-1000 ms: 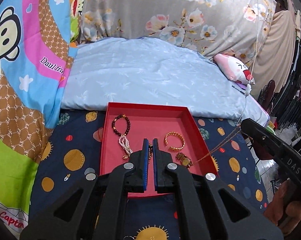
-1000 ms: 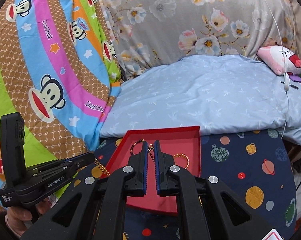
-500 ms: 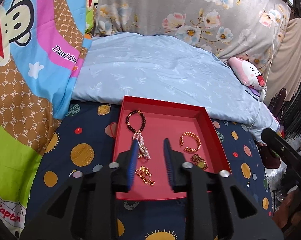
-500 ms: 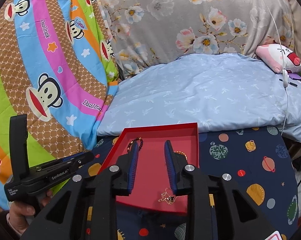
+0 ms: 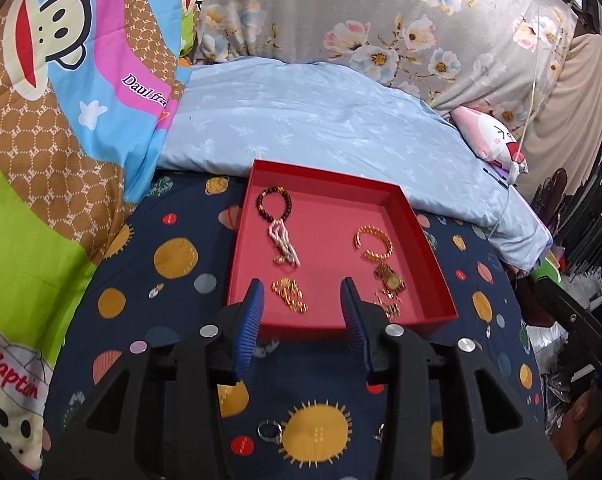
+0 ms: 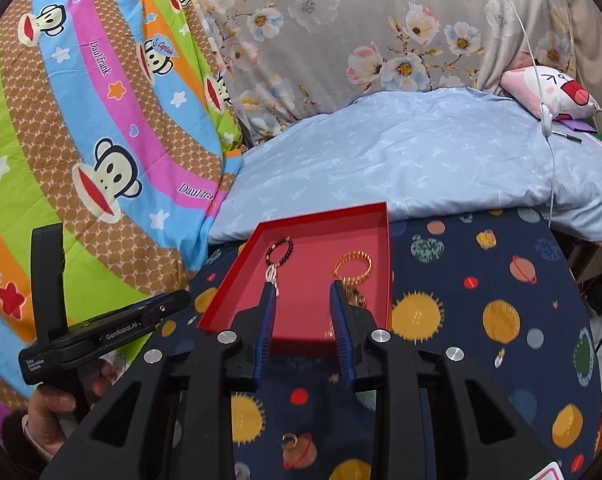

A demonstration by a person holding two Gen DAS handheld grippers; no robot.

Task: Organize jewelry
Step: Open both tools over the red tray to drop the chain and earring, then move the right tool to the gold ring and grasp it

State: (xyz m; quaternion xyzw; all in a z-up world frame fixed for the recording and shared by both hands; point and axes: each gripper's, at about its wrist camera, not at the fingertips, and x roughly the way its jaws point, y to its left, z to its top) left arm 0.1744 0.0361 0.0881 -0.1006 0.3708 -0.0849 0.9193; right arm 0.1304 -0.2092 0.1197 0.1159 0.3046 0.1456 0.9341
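Currently both grippers, left and right, fingers spread, empty. Jewelry in red tray; ring loose on bed. Risk: gold chain snagging, tangling with neighbours on regrasp.

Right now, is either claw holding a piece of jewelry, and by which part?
Nothing is held. The left claw and right claw are both open and empty; the gold chain lies loose in the red tray.

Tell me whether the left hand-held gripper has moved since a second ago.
Yes. The left hand-held gripper opened and drew back toward the red tray's near edge.
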